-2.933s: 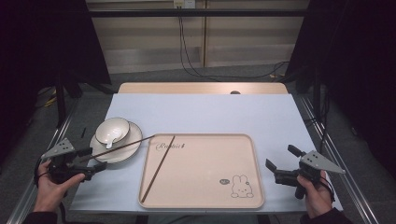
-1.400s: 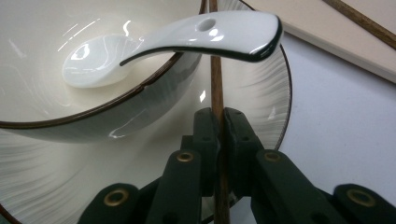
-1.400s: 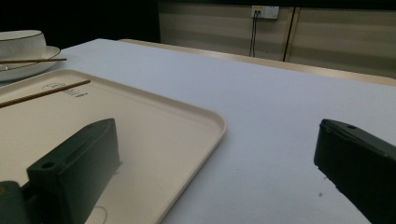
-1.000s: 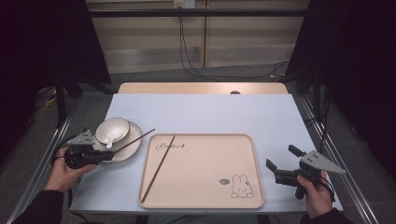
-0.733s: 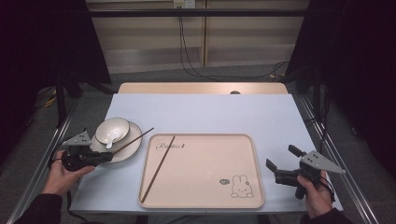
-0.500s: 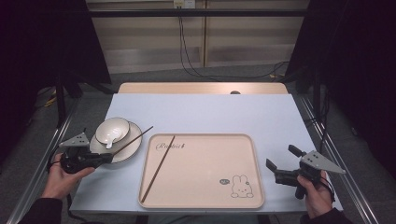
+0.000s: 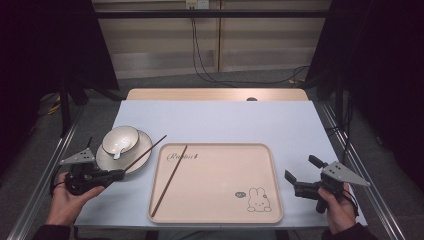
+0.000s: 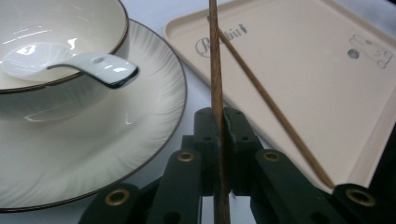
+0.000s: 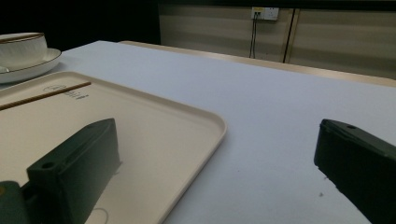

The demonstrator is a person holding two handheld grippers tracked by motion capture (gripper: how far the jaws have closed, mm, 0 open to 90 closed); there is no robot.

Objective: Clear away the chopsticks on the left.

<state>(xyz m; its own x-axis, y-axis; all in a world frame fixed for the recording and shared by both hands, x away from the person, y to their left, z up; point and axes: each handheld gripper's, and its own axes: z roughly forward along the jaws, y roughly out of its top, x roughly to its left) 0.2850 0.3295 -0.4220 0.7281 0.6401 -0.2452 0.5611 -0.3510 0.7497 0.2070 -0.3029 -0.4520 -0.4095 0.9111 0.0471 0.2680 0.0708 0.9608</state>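
Pale blue table (image 7: 220, 120) carries a beige tray (image 7: 220, 200) with one chopstick (image 7: 170, 180) lying inside. Left gripper (image 7: 119, 174) clamps a second chopstick (image 8: 215, 74) beside the plate (image 7: 142, 147); the bowl (image 7: 120, 140) holds a white spoon (image 8: 93, 65). Right gripper (image 7: 300, 175) rests near the tray's right edge, jaws spread wide.

Glossy ceramic bowl (image 8: 56, 42), wooden chopstick (image 8: 215, 65), matt plastic tray (image 8: 327, 79)

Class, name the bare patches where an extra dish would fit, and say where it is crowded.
Free: the tray right of its chopstick, above the rabbit print; the table beyond the tray. Crowded: front-left, where plate, bowl and left tongs gripping a chopstick meet.
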